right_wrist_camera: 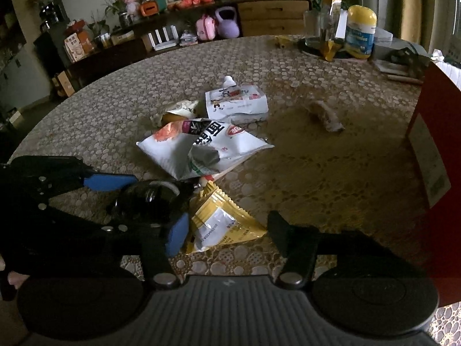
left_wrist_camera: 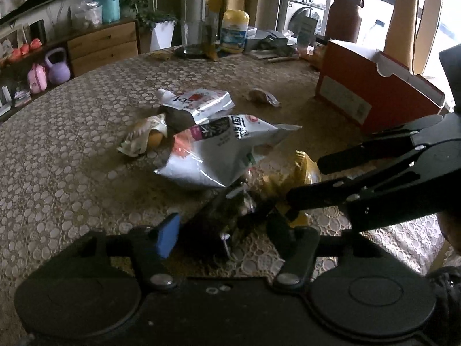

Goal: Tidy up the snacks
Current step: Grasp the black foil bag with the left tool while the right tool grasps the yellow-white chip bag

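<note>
A dark snack packet [left_wrist_camera: 219, 225] lies near the table's front edge between the fingers of my left gripper [left_wrist_camera: 226, 232], whose pads stand close beside it without visibly squeezing it. Right beside it lies a yellow packet [right_wrist_camera: 222, 222], flat and undeformed between the fingers of my right gripper [right_wrist_camera: 227, 233]. In the left wrist view the right gripper [left_wrist_camera: 304, 181] reaches in from the right around the yellow packet [left_wrist_camera: 305, 170]. Behind them lie a large white bag [right_wrist_camera: 201, 147], a white spouted pouch [right_wrist_camera: 236, 103], a small pale packet [right_wrist_camera: 175, 112] and a small wrapped snack [right_wrist_camera: 325, 115].
An open red cardboard box [left_wrist_camera: 374, 98] stands on the right of the lace-covered table [left_wrist_camera: 72, 144]. At the far edge stand a yellow-lidded tub [left_wrist_camera: 233, 31], a glass [left_wrist_camera: 196, 37] and a brown flask [left_wrist_camera: 345, 14]. A sideboard with ornaments lines the wall behind.
</note>
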Action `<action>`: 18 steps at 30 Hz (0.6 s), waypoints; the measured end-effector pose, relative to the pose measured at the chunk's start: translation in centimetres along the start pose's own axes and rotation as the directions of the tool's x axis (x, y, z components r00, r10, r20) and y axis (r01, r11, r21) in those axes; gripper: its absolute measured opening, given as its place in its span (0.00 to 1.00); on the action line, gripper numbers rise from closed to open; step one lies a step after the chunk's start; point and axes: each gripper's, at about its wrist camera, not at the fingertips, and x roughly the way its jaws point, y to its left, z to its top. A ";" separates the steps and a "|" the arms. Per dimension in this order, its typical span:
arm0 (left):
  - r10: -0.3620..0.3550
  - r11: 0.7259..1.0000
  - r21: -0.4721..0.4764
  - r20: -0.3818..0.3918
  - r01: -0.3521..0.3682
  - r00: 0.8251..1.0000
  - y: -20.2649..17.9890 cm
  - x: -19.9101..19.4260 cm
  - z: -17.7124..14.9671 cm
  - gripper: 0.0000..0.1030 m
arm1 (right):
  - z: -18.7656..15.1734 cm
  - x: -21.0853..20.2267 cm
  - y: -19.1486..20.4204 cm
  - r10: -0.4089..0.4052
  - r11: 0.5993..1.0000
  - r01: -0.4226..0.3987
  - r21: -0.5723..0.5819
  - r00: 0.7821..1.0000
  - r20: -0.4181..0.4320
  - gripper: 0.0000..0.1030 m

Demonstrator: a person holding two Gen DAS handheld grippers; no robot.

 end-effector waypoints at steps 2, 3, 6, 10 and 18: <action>0.004 1.000 -0.004 0.002 -0.004 1.000 0.0 0.0 0.0 0.53 | -0.1 0.0 0.0 -0.002 1.000 0.002 0.002 1.000 0.003 0.52; 0.001 1.000 -0.008 0.003 -0.001 1.000 0.1 0.0 0.0 0.53 | -0.1 0.0 0.1 -0.001 1.000 0.001 0.004 1.000 0.003 0.51; -0.008 1.000 -0.017 0.003 0.008 1.000 0.0 -0.1 0.1 0.51 | -0.3 -0.2 0.0 -0.002 1.000 0.002 0.009 1.000 0.003 0.49; -0.009 1.000 -0.021 0.000 0.009 1.000 -0.3 -0.4 0.1 0.43 | -0.6 -0.7 0.1 -0.010 1.000 0.010 0.018 1.000 0.005 0.40; -0.028 0.999 -0.041 0.010 0.029 1.000 -1.6 -1.8 0.2 0.41 | -1.5 -2.9 -0.4 -0.025 0.998 0.023 0.062 0.999 0.028 0.36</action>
